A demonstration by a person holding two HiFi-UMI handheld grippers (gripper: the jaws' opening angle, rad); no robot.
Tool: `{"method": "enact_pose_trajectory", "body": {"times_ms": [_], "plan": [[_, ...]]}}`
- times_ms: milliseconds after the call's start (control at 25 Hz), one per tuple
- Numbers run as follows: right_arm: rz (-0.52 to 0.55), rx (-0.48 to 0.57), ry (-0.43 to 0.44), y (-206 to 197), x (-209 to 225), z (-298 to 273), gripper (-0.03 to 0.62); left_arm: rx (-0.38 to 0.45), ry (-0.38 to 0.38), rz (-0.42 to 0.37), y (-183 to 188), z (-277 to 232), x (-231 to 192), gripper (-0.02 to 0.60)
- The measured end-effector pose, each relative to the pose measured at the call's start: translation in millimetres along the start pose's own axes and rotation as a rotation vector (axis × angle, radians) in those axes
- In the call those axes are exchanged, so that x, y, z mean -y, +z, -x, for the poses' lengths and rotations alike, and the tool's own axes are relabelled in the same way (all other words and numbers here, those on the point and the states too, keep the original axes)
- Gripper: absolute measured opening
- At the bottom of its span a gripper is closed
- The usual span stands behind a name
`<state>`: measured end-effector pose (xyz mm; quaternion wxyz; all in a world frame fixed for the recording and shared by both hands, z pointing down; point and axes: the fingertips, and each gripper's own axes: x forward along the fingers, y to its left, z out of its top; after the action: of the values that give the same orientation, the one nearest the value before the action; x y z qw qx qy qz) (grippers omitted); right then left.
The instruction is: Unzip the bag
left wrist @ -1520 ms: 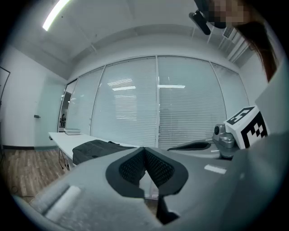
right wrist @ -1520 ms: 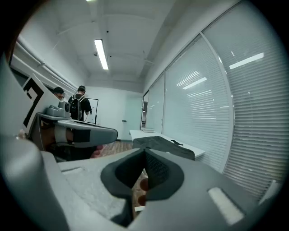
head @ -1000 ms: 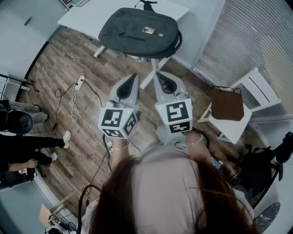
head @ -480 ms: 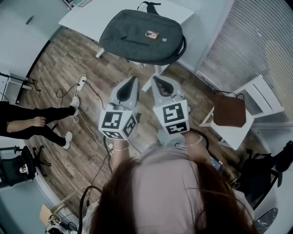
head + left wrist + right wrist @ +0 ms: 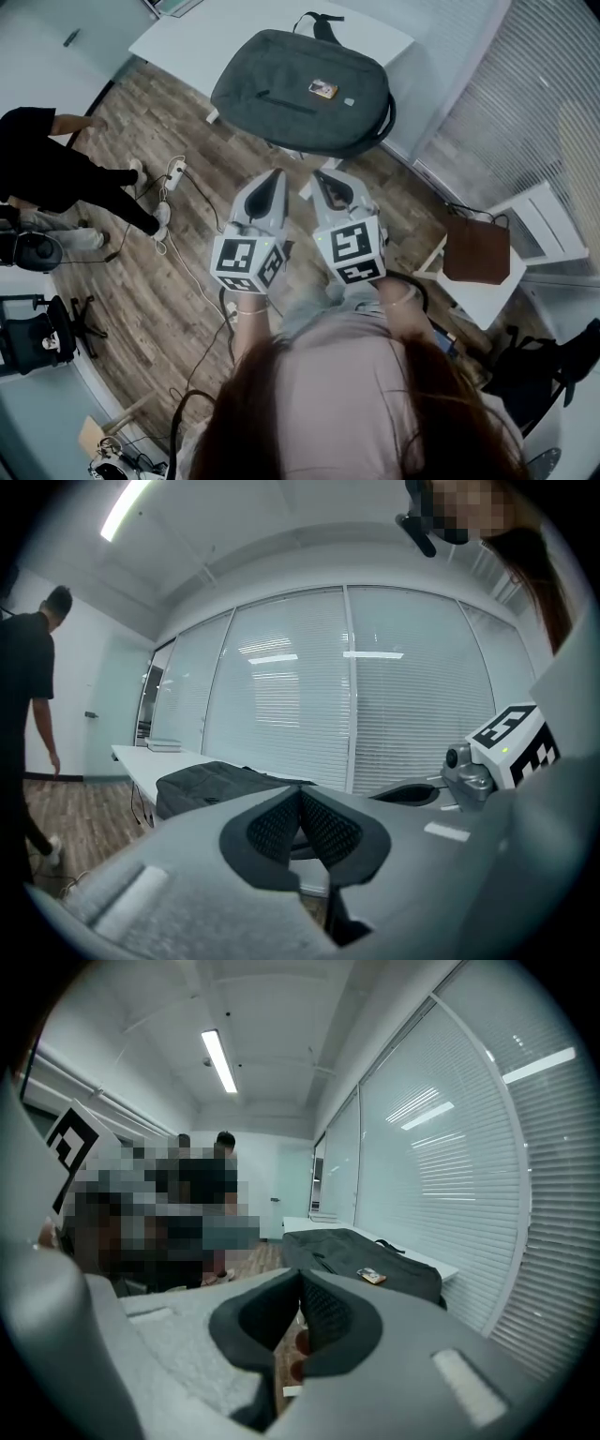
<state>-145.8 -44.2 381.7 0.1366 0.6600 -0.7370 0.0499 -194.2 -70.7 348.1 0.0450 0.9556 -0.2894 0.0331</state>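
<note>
Bag [image 5: 300, 89] closer, bystander [image 5: 42, 161] walked across

Left tool [image 5: 274, 174] and right tool [image 5: 325, 176] side by side, jaws closed, empty

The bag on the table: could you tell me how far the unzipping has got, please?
Nothing looks done: the backpack lies on the table, no zip visibly open. In hand: the left gripper and right gripper, both shut and empty, hang short of it. Left: reach a zipper pull, draw it.
</note>
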Motion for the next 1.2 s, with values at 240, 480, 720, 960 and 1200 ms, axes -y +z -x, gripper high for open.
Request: {"method": "enact_pose_trajectory", "body": {"times_ms": [240, 480, 720, 960, 1200], "plan": [[-0.001, -0.034, 0.011, -10, -2, -29, 0.021, -0.023, 0.002, 0.008, -14, -13, -20, 0.009], [-0.025, -0.071, -0.03, -20, -1, -60, 0.032, -0.043, -0.061, 0.004, -24, -37, -41, 0.009], [-0.068, -0.108, -0.08, -35, 7, -89, 0.038, -0.077, -0.127, -0.004, -37, -64, -57, 0.009], [-0.098, -0.156, -0.115, -52, 13, -114, 0.041, -0.115, -0.174, -0.001, -53, -90, -74, 0.009], [-0.144, -0.215, -0.138, -77, 12, -131, 0.043, -0.155, -0.206, 0.007, -68, -110, -88, 0.009]]}}
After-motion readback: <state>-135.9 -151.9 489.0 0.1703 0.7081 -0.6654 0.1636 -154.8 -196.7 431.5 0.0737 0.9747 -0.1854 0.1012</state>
